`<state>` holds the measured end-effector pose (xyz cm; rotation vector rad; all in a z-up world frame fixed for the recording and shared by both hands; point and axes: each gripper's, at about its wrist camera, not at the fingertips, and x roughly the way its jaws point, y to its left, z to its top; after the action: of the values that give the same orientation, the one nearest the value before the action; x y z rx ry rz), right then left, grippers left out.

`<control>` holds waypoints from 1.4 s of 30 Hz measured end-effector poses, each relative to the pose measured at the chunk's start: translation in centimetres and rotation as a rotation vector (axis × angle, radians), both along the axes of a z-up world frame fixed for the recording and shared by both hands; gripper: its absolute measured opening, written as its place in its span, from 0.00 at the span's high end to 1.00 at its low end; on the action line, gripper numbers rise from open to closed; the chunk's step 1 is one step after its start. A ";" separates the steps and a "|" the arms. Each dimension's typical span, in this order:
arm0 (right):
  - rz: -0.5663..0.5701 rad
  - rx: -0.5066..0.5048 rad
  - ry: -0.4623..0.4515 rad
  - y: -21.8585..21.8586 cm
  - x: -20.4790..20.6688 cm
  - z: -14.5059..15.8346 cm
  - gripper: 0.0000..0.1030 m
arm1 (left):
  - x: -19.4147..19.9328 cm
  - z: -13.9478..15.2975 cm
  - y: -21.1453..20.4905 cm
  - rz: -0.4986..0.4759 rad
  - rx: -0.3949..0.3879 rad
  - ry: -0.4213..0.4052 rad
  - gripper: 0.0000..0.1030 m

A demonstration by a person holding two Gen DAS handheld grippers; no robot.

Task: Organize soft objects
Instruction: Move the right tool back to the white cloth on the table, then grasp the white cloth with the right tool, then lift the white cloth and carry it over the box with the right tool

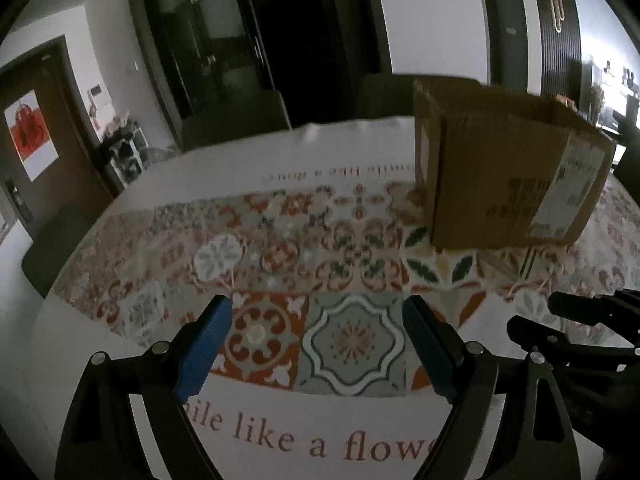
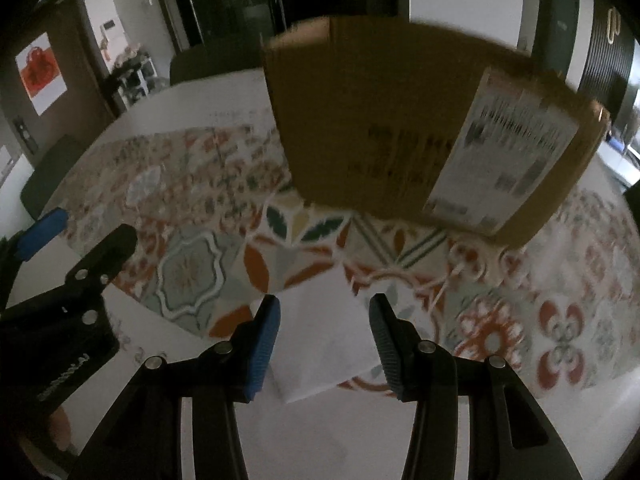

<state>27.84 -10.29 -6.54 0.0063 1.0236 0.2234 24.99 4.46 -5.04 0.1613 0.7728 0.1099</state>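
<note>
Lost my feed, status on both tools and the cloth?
Left tool open, empty. Right tool open astride folded white cloth, grip unclear. Cardboard box ahead on table; nothing blocking.

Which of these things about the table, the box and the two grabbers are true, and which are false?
1. A brown cardboard box stands on the patterned tablecloth. True.
2. The left gripper clamps a red ball. False: nothing is between its blue fingers, which stand wide apart.
3. A folded white cloth lies on the table between the right gripper fingers. True.
4. The box has a white printed label on its side. True.
5. The tablecloth is plain black. False: it is white with red, green and grey tile patterns and red lettering.
</note>
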 end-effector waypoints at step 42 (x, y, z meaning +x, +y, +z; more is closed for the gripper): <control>-0.038 -0.009 -0.096 -1.3 -2.7 -0.8 0.91 | -0.2 -1.1 -2.6 -0.054 -0.047 0.019 0.15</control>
<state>25.12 -11.60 -7.35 0.0066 0.9278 0.1823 24.78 1.89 -6.14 0.1384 0.7888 0.0387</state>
